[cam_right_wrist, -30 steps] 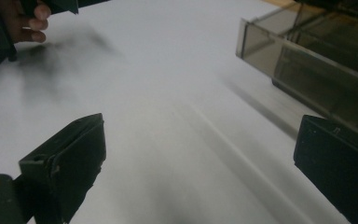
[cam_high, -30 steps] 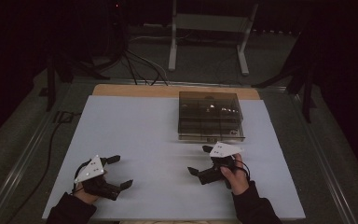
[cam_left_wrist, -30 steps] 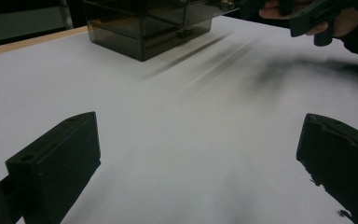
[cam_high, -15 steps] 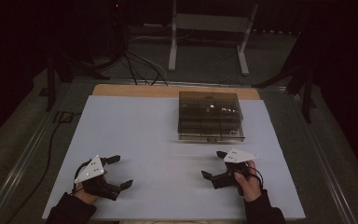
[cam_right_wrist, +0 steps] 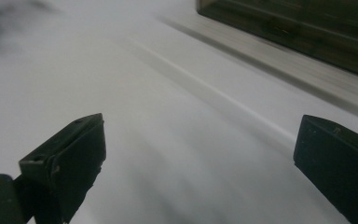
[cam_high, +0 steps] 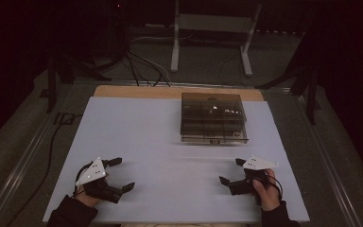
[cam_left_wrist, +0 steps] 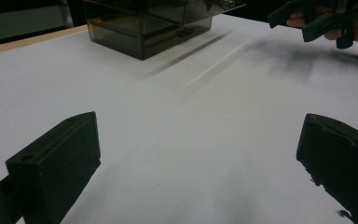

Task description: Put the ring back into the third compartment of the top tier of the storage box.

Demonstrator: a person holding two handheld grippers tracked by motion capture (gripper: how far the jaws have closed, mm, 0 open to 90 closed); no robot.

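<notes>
Box point(cam_high: 212, 118) on table point(cam_high: 137, 127) — grippers nearer, well apart.

Bare white table point(cam_high: 170, 142) all around; sole obstacle, smoky compartment box point(cam_high: 212, 118).

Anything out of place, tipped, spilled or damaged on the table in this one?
Nothing stands out. The smoky compartment box sits flat and square on the white mat, lid closed. The left gripper and right gripper are both open, holding nothing, near the front edge.
</notes>
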